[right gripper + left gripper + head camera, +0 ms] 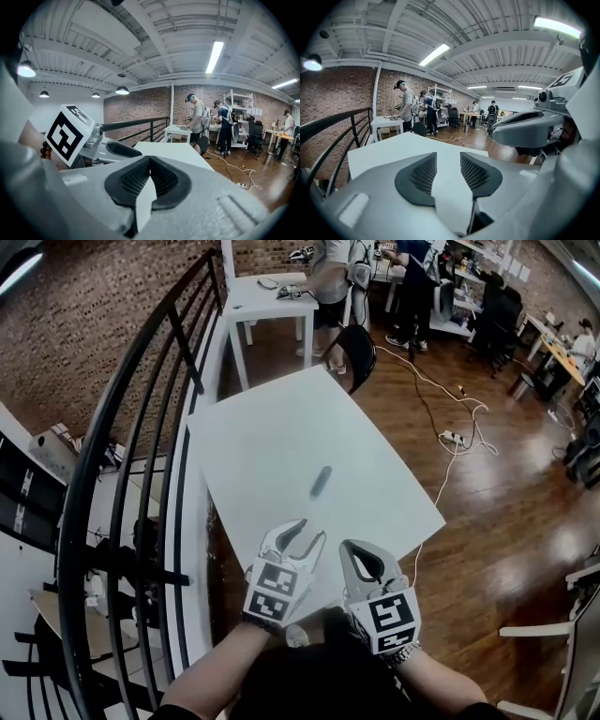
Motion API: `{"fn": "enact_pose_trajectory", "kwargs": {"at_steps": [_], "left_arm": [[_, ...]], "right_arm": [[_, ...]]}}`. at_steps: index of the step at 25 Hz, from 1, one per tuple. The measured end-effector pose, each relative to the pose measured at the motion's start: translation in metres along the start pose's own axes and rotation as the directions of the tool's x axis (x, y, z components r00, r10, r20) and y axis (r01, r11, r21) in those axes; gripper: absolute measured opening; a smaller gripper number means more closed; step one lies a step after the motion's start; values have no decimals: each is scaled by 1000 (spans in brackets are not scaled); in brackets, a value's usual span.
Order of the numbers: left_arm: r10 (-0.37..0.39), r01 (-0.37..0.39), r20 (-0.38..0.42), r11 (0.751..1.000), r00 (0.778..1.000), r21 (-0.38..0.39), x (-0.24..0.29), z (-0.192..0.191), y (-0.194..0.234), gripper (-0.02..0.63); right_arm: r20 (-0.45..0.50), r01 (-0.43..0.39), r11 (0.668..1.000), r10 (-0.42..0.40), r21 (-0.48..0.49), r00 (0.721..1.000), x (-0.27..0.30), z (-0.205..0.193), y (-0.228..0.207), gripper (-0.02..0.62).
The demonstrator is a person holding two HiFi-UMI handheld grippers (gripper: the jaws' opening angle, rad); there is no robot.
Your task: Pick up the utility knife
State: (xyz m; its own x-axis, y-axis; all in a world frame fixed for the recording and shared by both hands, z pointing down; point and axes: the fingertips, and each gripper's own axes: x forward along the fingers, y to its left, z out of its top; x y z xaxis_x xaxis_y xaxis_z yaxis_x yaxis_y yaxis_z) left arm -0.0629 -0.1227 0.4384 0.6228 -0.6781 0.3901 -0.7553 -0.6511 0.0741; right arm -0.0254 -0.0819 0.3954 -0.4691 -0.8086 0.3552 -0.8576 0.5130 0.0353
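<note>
The left gripper [302, 532] is hovering over the near edge of the table [262, 442], jaws parted and empty; the right gripper [361, 552], beside it, is pinching nothing. The utility knife [321, 481] is lying mid-table, farther off. Coming in shallow, a jaw is likely risking shoving it away.

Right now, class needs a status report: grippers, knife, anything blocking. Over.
Left gripper open, empty. Right gripper shut, empty. Utility knife flat on table, ahead of both. Nothing in the way.
</note>
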Motion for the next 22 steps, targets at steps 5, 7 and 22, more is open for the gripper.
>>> {"fn": "enact_pose_trajectory", "kwargs": {"at_steps": [5,7,22], "left_arm": [[25,-25,-55,1000,998,-6,38,-12,4,173],[33,-35,-80,999,996,-15,59,-14,11,178],[122,-137,-259,990,958,-41,174,-57,70,197]], "right_arm": [[-17,-26,999,27,20,1000,12,-14,-27,-11],[-27,-40,999,40,29,999,24,-16,-41,-11],[-127,-135,986,146,94,981,96,-59,-119,-11]]}}
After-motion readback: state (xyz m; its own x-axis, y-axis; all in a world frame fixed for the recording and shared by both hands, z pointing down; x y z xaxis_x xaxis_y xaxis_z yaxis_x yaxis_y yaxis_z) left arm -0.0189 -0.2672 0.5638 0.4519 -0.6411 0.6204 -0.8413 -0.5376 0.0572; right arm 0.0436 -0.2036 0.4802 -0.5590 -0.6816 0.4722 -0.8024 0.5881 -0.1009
